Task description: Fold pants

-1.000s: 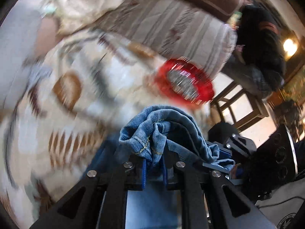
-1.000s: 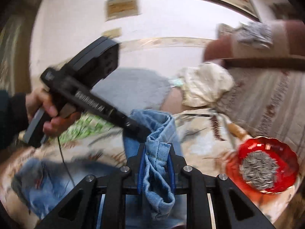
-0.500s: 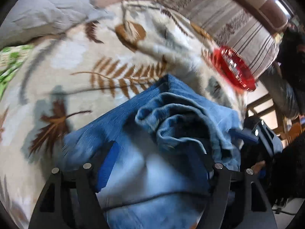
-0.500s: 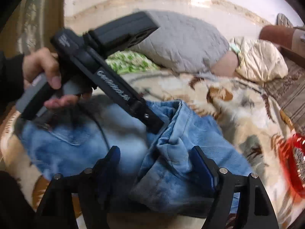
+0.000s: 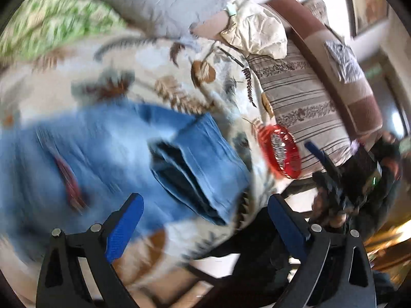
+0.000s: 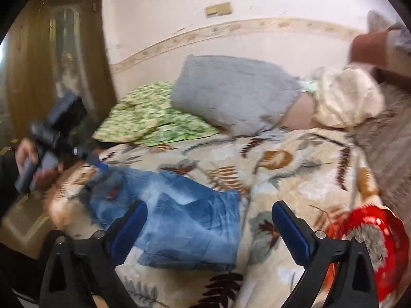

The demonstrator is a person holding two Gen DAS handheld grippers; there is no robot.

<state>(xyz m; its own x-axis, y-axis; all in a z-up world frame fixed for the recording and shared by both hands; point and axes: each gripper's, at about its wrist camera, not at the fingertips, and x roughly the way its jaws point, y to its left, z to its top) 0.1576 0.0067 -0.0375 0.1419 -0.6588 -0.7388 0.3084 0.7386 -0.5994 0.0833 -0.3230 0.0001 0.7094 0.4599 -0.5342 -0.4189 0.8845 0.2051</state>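
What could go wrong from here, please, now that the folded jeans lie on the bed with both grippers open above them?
1. The red dish of seeds sits on the bedspread close to the right gripper; a careless sweep could tip it.
2. The jeans look loosely stacked, with an edge gaping in the left wrist view; another grab by the left gripper might undo the fold.

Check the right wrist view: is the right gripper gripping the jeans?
No. The right gripper stands wide open with nothing between its pads, and the folded jeans lie loose on the leaf-print bedspread.

Leaf-print bed (image 6: 295,179) bears jeans (image 6: 185,220), red bowl (image 6: 370,241), pillows (image 6: 231,89).
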